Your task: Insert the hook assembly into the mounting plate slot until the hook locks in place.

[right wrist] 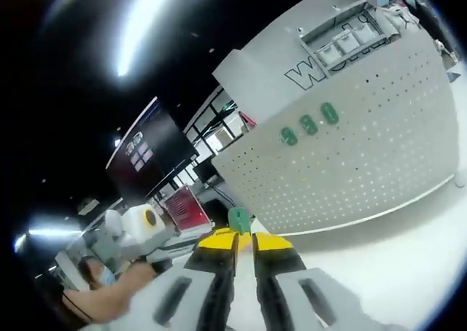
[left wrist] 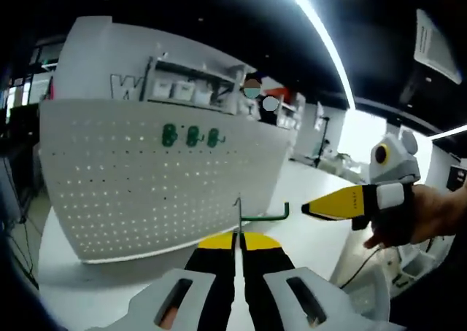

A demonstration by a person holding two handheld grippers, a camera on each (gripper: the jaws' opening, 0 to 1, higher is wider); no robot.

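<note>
Presently the left claw (left wrist: 238, 238) is sitting with its jaws pressed together on the thin metal stem of a green hook (left wrist: 264, 215), which is rising from the tips and bending off toward the right claw (left wrist: 312, 209). In the left gripper view that right claw is coming in from the right in a person's hand (left wrist: 427, 218), its yellow tips closed and sitting just beside the hook's free end; contact there cannot be confirmed. In the right gripper view, the right claw (right wrist: 243, 238) is showing jaws nearly together with a small green piece (right wrist: 238, 218) pinched at the tips.

Ahead of both claws the white pegboard (left wrist: 146, 178) is standing upright on the white table (left wrist: 306, 185), well apart from the held hook. Three green hooks (left wrist: 191, 135) are already hanging in a row high on its face.

Risks, as judged:
- The stem is being held on a very narrow line, so it could rotate or slip under insertion pressure.
- The board is apparently standing free, so a hard push could tip or slide it.
- The holes are small and closely spaced, so a misaligned approach could catch the wrong hole and leave the hook unlocked.
- Both claws crowding the hook could hide it at the moment of seating.
</note>
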